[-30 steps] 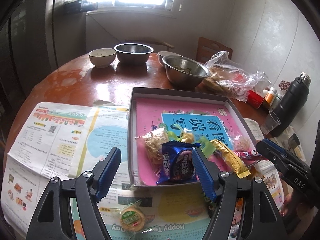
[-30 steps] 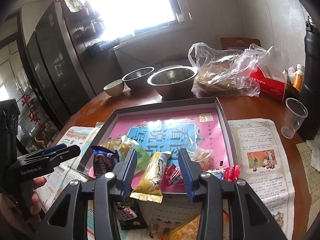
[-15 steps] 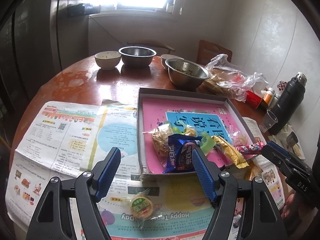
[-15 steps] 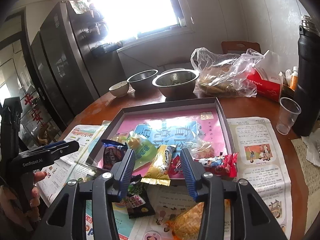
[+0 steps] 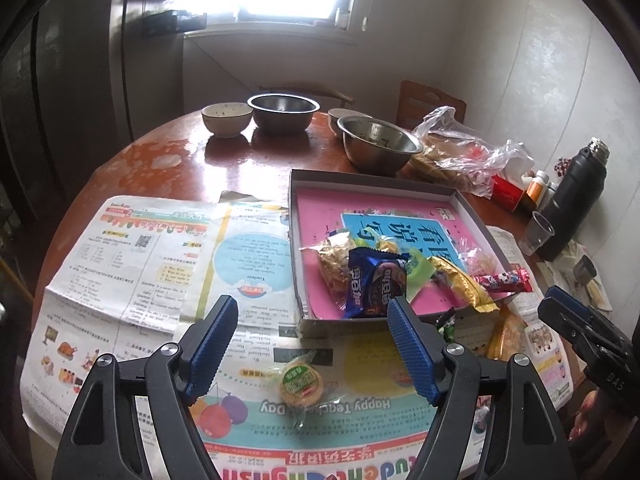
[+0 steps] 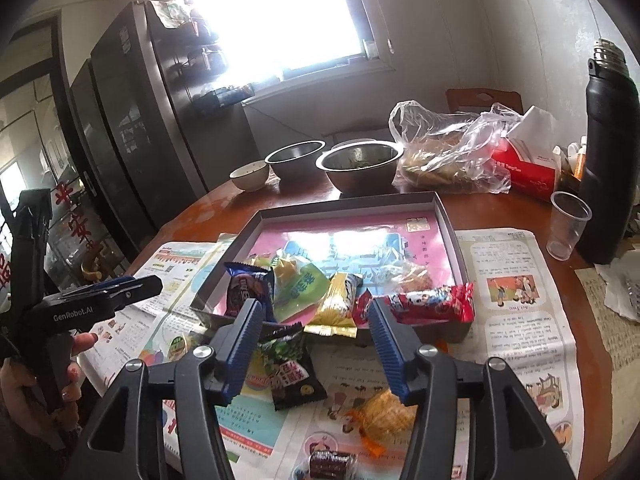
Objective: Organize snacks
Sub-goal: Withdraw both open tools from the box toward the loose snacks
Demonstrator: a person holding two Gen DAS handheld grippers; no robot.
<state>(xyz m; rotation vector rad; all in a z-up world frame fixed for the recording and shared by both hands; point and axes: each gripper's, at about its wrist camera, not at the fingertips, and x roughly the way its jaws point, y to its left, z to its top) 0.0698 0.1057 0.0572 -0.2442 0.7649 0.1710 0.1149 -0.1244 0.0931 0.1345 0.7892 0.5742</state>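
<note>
A grey tray (image 5: 372, 178) with a pink book in it holds a pile of snacks: a blue packet (image 5: 374, 284), a clear bag of crackers (image 5: 334, 258), a yellow packet (image 6: 336, 300) and a red stick packet (image 6: 432, 304) lying over the front rim. My left gripper (image 5: 310, 308) hovers before the tray's near left corner, jaws opening and empty. A round green-labelled biscuit (image 5: 302, 384) lies on the newspaper beneath it. My right gripper (image 6: 313, 308) is also opening and empty, above a black-green packet (image 6: 290, 368) and an orange-wrapped snack (image 6: 384, 412).
Newspapers (image 5: 132, 264) cover the near table. Behind the tray stand two steel bowls (image 5: 378, 144), a small white bowl (image 5: 226, 118), a plastic bag (image 6: 448, 152) and a red tissue box (image 6: 524, 168). A black flask (image 6: 606, 152) and plastic cup (image 6: 568, 224) stand at the right.
Both grippers have drawn back from the tray toward the table's near edge. The right jaws have widened away from the yellow packet. Loose snacks on the newspaper have come into view.
</note>
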